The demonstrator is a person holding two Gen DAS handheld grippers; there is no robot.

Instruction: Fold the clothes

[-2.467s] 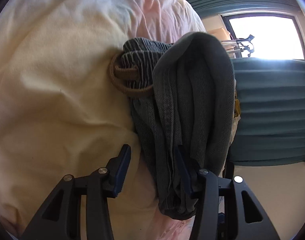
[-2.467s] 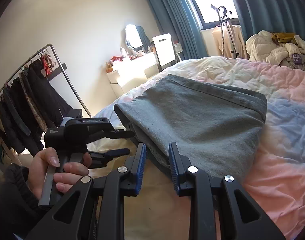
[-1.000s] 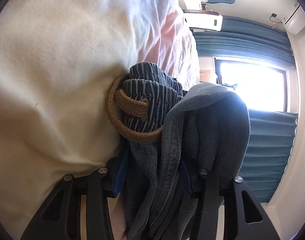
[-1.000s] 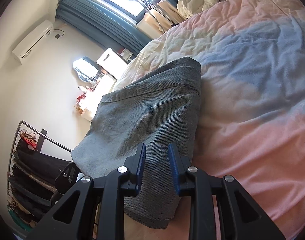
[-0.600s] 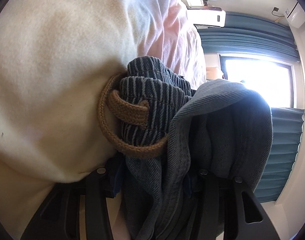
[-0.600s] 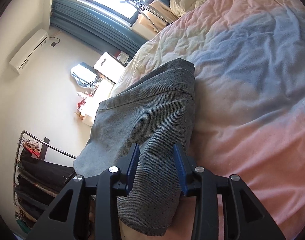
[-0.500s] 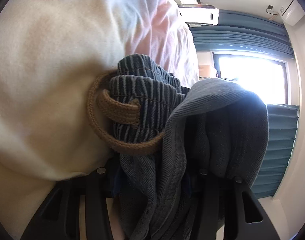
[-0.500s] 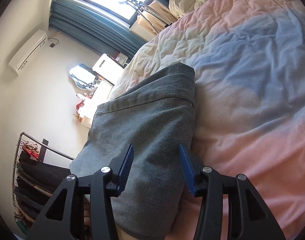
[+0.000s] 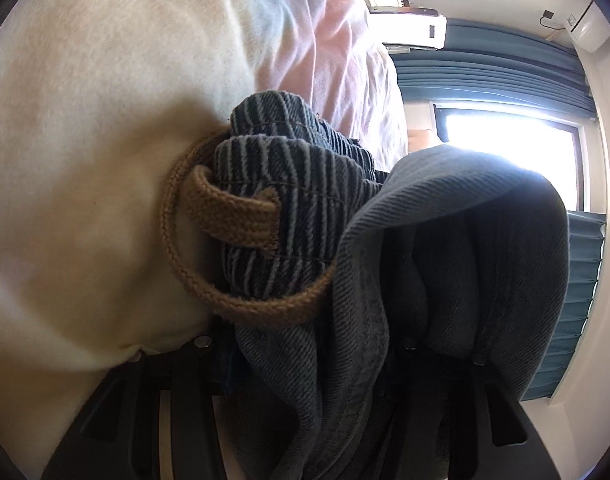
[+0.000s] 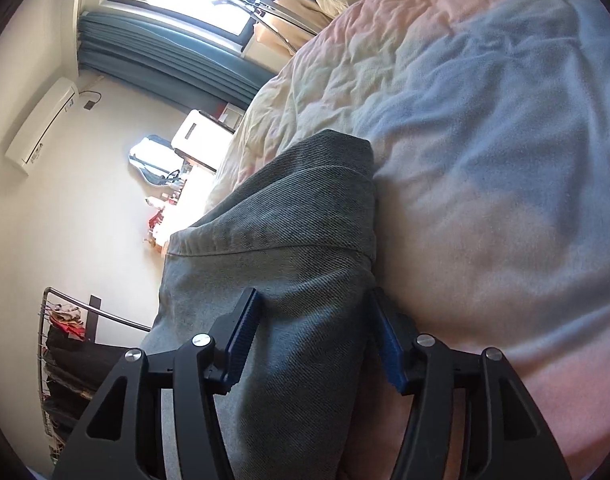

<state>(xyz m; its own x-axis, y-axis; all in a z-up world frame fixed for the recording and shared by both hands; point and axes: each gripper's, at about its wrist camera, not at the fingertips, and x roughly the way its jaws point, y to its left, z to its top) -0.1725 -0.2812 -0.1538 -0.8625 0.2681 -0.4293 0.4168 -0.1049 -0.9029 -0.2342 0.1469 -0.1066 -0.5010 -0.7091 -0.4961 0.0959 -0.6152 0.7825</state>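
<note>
The folded jeans (image 10: 289, 264) lie on the bed (image 10: 485, 140), and both tools are at them.

In the right wrist view, the jeans fill the lower middle of the frame, a thick grey-blue bundle with a hem seam running across it. The bed cover is cream, pink and pale blue and fills the right side. The right tool (image 10: 313, 340) stands at the bottom with its two black arms spread apart. Its jaws have just been opening. The thick fold of the jeans sits between the blue pads (image 10: 245, 336). The left pad lies against the cloth. The right pad is at the edge of the fold, next to the bed cover. Whether they squeeze the cloth cannot be told for sure, but they look loose around it.

In the left wrist view, the jeans (image 9: 445, 280) are very close and fill the middle and the right of the frame. A brown woven belt (image 9: 233, 216) loops around the striped inside of the waistband (image 9: 289, 184). The left tool (image 9: 305, 360) is at the bottom, mostly buried in the cloth. The jeans are bunched between its two arms and hide the pads, so whether it is clamped on them cannot be told. The cream bed cover fills the left side.

A window (image 9: 513, 164) with teal curtains (image 9: 585, 300) is at the right.
</note>
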